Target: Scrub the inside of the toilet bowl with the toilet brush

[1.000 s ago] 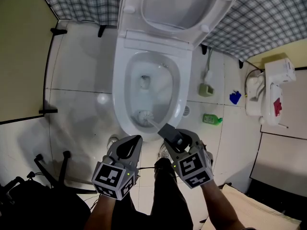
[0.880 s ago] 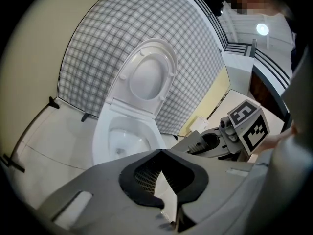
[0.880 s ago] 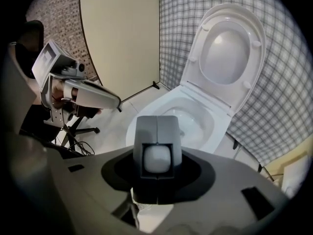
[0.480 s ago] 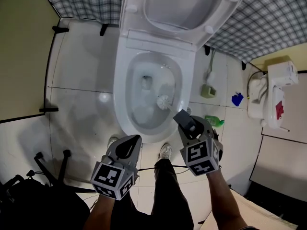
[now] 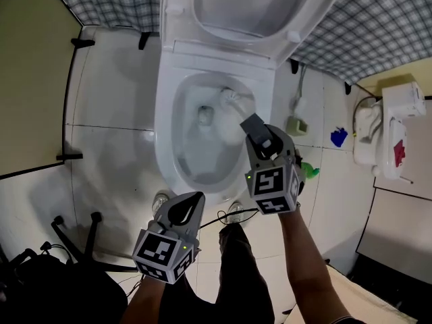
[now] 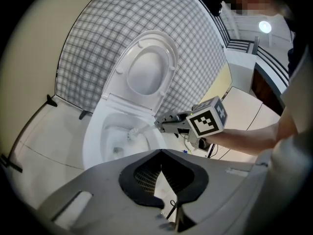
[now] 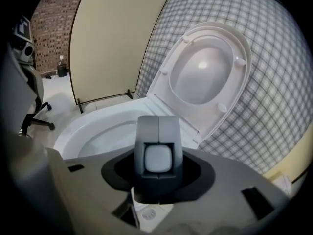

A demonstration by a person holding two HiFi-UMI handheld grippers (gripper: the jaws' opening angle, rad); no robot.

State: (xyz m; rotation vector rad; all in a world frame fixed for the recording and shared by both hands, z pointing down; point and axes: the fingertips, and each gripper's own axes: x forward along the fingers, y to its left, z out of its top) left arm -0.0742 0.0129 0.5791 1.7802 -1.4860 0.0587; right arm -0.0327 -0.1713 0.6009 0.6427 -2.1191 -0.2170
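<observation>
No words or numbers can be read anywhere. The cube (image 5: pixel 272 189) on the right gripper (image 5: pixel 253 125) and the cube (image 5: pixel 164 254) on the left gripper (image 5: pixel 191 201) show black and white squares. These are patterns, not letters. A white box (image 5: pixel 388 123) at the right edge of the floor (image 5: pixel 111 93) has a red mark (image 5: pixel 397 150). It may be a label, but it is too small to read. The green bottle (image 5: pixel 310 171) shows no clear print.
</observation>
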